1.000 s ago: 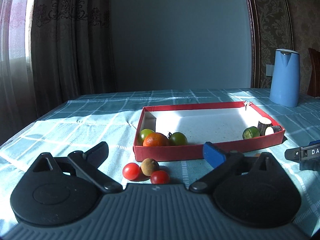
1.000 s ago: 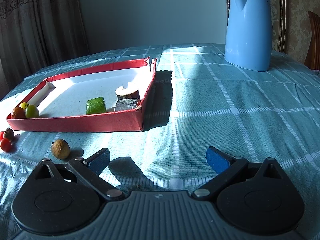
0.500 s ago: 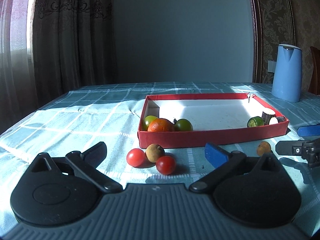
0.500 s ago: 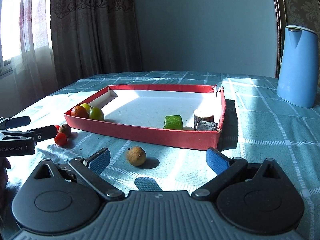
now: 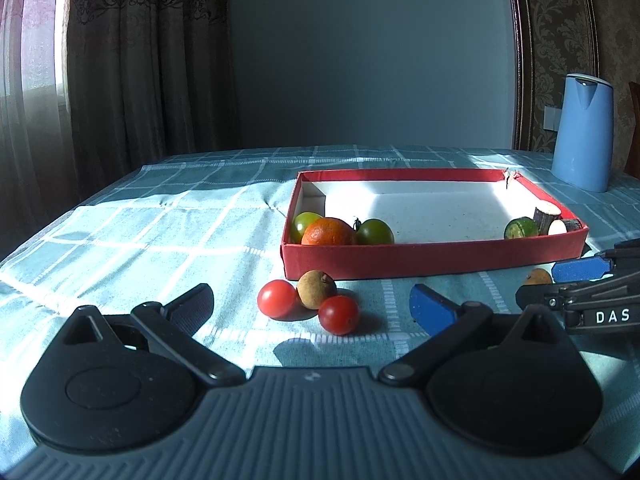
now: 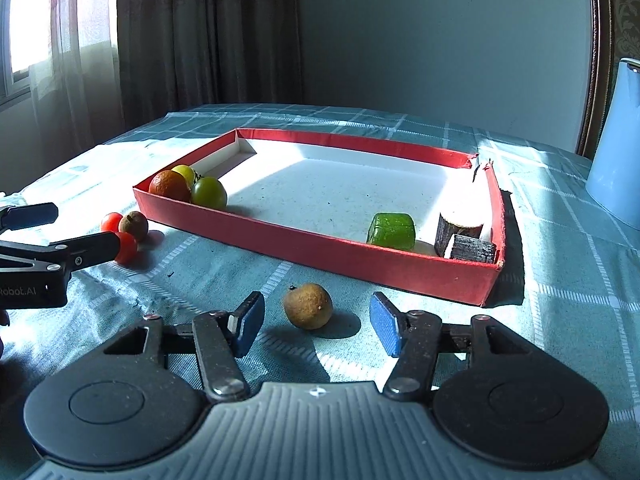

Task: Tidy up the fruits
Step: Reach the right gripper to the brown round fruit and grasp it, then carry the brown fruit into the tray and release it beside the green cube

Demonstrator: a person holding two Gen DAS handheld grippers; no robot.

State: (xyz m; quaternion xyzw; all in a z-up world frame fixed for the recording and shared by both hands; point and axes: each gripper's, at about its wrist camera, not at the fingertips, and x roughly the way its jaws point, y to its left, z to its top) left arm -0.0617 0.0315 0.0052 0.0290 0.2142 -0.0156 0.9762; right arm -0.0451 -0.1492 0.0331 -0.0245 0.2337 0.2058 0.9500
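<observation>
A red box [image 5: 432,258] [image 6: 320,246] lies on the checked cloth. In its left corner sit an orange [image 5: 327,232] and two green tomatoes [image 5: 374,232]. At its right end are a green piece [image 6: 391,231] and wood pieces [image 6: 460,228]. In front of the box lie two red tomatoes [image 5: 277,298] [image 5: 338,314] and a brown longan [image 5: 317,284]. My left gripper [image 5: 310,306] is open just short of them. A second longan [image 6: 308,306] lies between the open fingers of my right gripper [image 6: 316,326], untouched.
A blue kettle [image 5: 582,138] stands at the back right of the table. Curtains [image 5: 120,80] hang behind the table's far left edge. The right gripper shows at the right edge of the left wrist view [image 5: 588,292].
My right gripper has moved forward and narrowed, so the lone longan now lies between its fingers. My left gripper has come a little closer to the tomatoes and longan.
</observation>
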